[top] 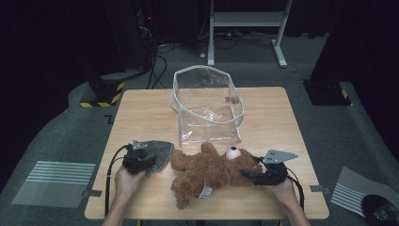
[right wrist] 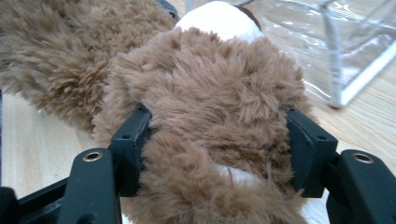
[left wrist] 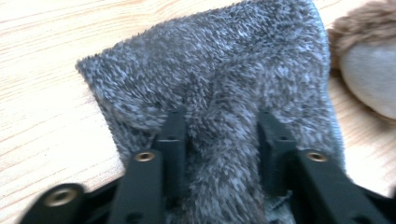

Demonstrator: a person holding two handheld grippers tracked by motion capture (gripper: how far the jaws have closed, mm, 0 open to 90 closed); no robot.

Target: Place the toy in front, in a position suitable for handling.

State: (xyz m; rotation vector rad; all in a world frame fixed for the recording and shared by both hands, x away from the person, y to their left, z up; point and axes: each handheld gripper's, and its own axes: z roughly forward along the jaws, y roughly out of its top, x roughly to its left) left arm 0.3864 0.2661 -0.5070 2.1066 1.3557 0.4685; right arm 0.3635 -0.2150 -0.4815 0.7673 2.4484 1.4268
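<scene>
A brown teddy bear (top: pixel 211 172) lies on its back across the front of the wooden table (top: pixel 141 113), head to the right. My right gripper (top: pixel 251 172) is shut on its head, and in the right gripper view (right wrist: pixel 219 126) the brown fur (right wrist: pixel 205 79) fills the gap between both pads. To the bear's left lies a grey fuzzy cloth (top: pixel 162 151). My left gripper (top: pixel 151 165) is shut on it. A raised fold of the grey pile (left wrist: pixel 210 65) is pinched between the jaws in the left gripper view (left wrist: pixel 219 126), with the bear's pale paw (left wrist: pixel 369 60) at the right edge.
A clear plastic bag (top: pixel 207 106) with a white rim stands open and upright behind the bear at mid-table; its corner (right wrist: pixel 345 51) is close to the bear's head. Dark floor, cables and a white stand (top: pixel 247 21) lie beyond the table.
</scene>
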